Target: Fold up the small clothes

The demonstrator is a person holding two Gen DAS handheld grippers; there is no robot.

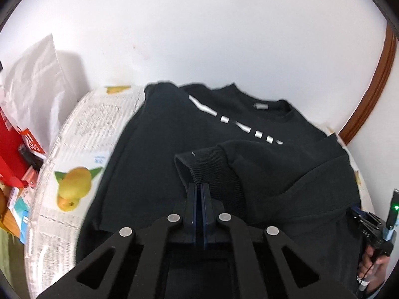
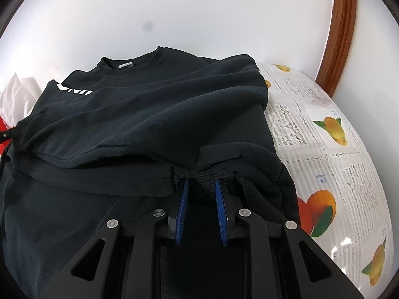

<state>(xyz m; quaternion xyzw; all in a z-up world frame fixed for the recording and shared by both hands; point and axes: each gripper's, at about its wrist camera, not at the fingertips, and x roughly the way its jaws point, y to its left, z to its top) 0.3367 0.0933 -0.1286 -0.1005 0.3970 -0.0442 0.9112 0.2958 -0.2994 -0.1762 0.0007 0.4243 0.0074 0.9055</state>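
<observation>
Left wrist: claw [image 1: 198, 186] angled down, pinching cuff [image 1: 212, 164].

The white lettering [image 1: 237, 122] on the black sweatshirt [image 1: 154, 149] is half covered by a folded sleeve [image 1: 261, 154] and unreadable. The clutter [image 1: 17, 154] at the left counter edge is cut off and blurred. The sweatshirt's hem runs under both jaws, out of sight.

I count one black sweatshirt [image 1: 159, 134] on the surface [image 1: 74, 134], with one ribbed cuff [image 1: 212, 164] showing. I see two grippers, the left gripper [image 1: 198, 186] and the right gripper [image 2: 200, 184], two fingers [image 2: 183, 194] each. One red box [image 1: 12, 149] sits alongside.
</observation>
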